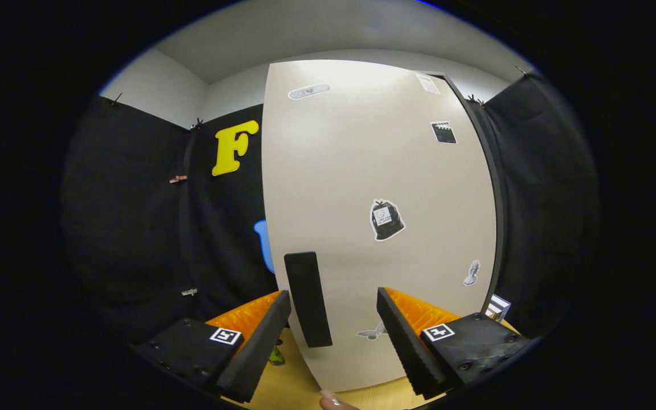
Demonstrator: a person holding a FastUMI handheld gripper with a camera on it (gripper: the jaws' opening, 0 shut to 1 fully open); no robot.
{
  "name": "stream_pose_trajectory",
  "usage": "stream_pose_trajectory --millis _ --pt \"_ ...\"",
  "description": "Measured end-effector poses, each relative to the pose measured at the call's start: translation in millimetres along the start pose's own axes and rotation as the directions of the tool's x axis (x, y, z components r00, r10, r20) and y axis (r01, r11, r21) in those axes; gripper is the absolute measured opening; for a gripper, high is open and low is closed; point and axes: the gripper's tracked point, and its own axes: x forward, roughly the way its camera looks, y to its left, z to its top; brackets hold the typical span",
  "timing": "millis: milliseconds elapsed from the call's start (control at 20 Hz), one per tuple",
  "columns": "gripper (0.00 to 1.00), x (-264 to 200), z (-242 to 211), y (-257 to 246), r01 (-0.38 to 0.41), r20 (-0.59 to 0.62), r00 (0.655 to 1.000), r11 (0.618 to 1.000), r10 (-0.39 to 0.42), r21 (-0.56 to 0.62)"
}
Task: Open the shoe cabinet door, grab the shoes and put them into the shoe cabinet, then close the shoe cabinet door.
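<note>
Shoe cabinet door [379, 188]: fills centre frame, tall flat cream panel, smooth matte laminate look, several stickers on it. Looks flush with the dark cabinet frame at its right edge, so I read it as closed; can't be certain from this angle.

Handle [308, 299]: black, slim rectangular bar, long axis vertical with a slight lean, mounted near the door's left edge, lower centre of frame. Surface looks matte, maybe foam or rubber.

Gripper [333, 319]: fingers spread wide, pinching nothing. The handle sits just ahead of them, inside the gap but much closer to the left finger; the right finger has clear door face in front of it. Finger faces are ribbed/sawtooth.

Key relation: handle axis runs vertical and the fingers close horizontally across it, so the orientation suits a pinch. The offset is the catch: judging by this, the tool needs to shift slightly left to centre the bar.

Shoes: can't place them here. Closed door fits both ends of the job: shoes outside awaiting opening, or already stowed and shut.

Below: pale wood floor [294, 387], a fingertip [333, 401] at bottom centre.
</note>
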Motion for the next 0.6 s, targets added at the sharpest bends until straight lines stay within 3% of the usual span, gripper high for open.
stream_pose_trajectory --millis 600 --pt "0.99 -15.9 7.4 -4.1 0.060 0.035 0.998 0.996 -0.058 -0.065"
